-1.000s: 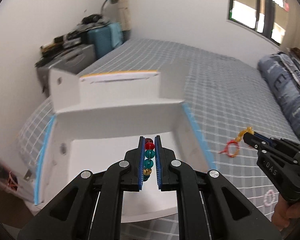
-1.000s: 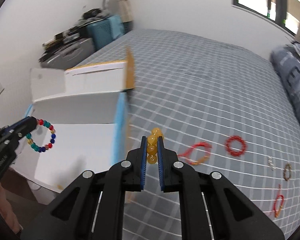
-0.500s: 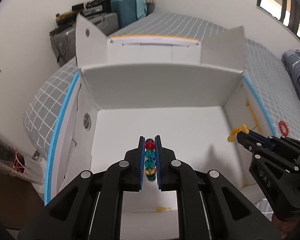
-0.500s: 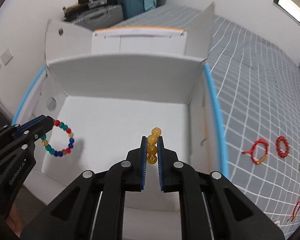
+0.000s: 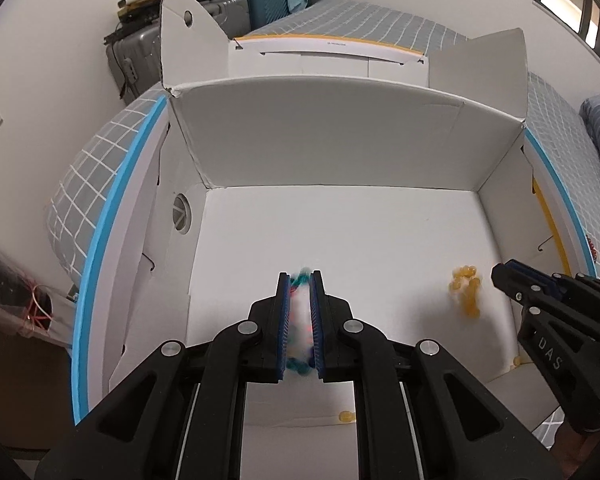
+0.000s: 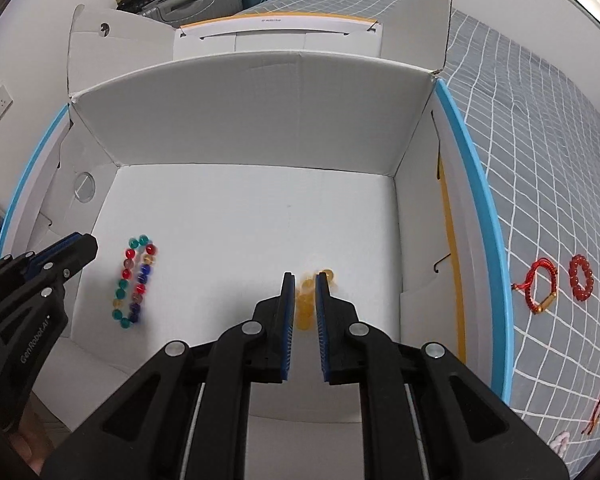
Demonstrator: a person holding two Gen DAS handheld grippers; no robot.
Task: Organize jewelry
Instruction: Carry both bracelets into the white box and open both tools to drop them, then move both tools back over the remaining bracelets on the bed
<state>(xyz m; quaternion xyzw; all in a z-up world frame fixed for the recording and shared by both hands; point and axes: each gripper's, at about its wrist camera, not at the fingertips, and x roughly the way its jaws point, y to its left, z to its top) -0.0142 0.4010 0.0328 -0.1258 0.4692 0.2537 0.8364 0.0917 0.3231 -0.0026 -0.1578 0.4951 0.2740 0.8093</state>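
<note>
Both grippers hover inside an open white cardboard box (image 5: pixel 340 140) (image 6: pixel 260 120). My left gripper (image 5: pixel 300 280) is open; a multicoloured bead bracelet (image 5: pixel 300 360) (image 6: pixel 134 280) is blurred below its fingers, falling or lying on the box floor. My right gripper (image 6: pixel 305 278) is open; a yellow bead bracelet (image 6: pixel 305 304) (image 5: pixel 466 290) is blurred just below it over the box floor. The left gripper shows at the left edge of the right wrist view (image 6: pixel 80 246), and the right gripper at the right of the left wrist view (image 5: pixel 504 276).
The box stands on a grey checked bed (image 6: pixel 540 140). Red bracelets (image 6: pixel 540 286) (image 6: pixel 581 278) and several smaller pieces (image 6: pixel 598 412) lie on the bed right of the box. Suitcases (image 5: pixel 204 28) stand by the far wall. A loose yellow bead (image 5: pixel 346 415) lies near the box's front.
Both grippers have opened and let go of their bracelets, which have dropped toward the box floor. Both moved deeper over the box.
</note>
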